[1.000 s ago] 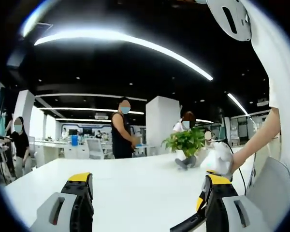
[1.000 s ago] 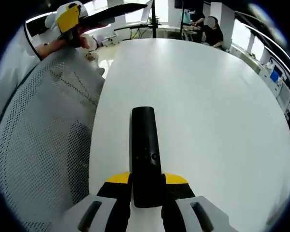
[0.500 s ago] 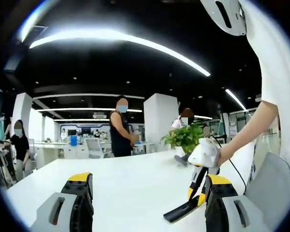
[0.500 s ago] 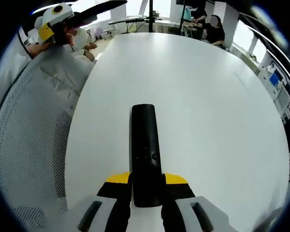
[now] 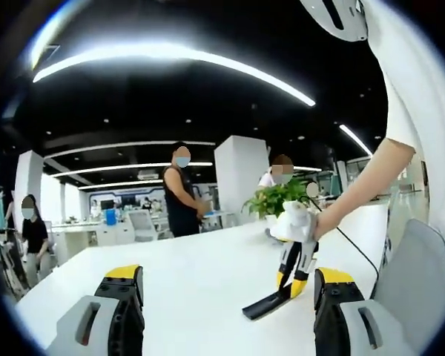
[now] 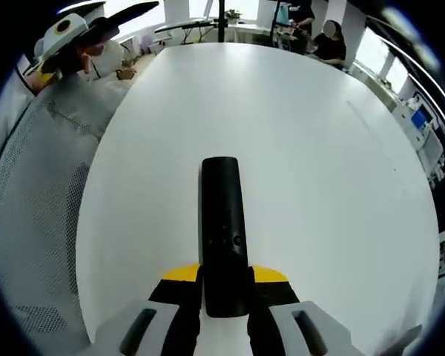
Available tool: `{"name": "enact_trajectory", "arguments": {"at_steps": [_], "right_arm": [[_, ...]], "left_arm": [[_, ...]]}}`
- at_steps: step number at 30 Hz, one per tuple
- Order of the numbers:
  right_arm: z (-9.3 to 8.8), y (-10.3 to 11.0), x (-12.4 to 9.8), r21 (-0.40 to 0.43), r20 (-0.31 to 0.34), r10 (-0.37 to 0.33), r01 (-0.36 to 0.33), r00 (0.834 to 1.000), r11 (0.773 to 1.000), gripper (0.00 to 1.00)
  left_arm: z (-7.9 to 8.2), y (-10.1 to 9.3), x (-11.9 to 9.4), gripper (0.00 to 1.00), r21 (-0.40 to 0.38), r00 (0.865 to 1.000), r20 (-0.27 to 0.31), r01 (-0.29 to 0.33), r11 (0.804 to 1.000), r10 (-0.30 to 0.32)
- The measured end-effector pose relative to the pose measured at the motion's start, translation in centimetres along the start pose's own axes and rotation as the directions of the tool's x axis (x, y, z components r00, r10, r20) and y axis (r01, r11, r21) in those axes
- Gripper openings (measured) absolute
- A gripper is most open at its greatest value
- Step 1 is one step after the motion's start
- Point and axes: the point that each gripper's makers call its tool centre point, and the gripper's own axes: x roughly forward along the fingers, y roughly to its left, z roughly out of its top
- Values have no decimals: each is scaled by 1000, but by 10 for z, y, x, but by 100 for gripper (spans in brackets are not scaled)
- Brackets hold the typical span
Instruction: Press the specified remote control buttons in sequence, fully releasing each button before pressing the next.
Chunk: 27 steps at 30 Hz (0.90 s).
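White and wide, the surface (image 6: 304, 170) runs through an open office with long ceiling light strips (image 5: 178, 59), a square white pillar (image 5: 237, 174) and several people standing or sitting in the background.

In the right gripper view, the right gripper (image 6: 225, 293) has its yellow-tipped jaws clenched on the near end of a black remote control (image 6: 222, 222), which points straight ahead above the surface. Small buttons show on its lower half, but no writing or brand can be read. A grey mesh chair back (image 6: 30, 215) curves along the left of that view, and the other gripper appears at the upper left, held in a hand.

In the left gripper view, the left gripper (image 5: 226, 315) has its jaws released and well apart, with nothing between them. Beyond them a person's hand (image 5: 300, 222) holds the other gripper, the remote slanting down from it, tip near the surface. A potted plant (image 5: 278, 200) stands behind, partly hidden by that hand. Labels in the far office are too small to read.
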Motion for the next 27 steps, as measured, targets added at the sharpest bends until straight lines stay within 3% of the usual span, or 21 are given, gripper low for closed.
{"name": "enact_trajectory", "arguments": {"at_steps": [7, 20, 27], "right_arm": [[-4, -22, -1, -60, -77, -35, 30, 996, 998, 21], [-2, -66, 0, 16, -82, -81, 82, 993, 996, 21], [-4, -80, 2, -10, -92, -105, 105, 990, 994, 21]], "left_arm": [[-3, -1, 0, 99, 9, 1000, -18, 7, 1000, -7], [-10, -3, 1, 98, 13, 999, -49, 19, 1000, -18], [-13, -4, 1, 97, 18, 998, -66, 24, 1000, -22]]}}
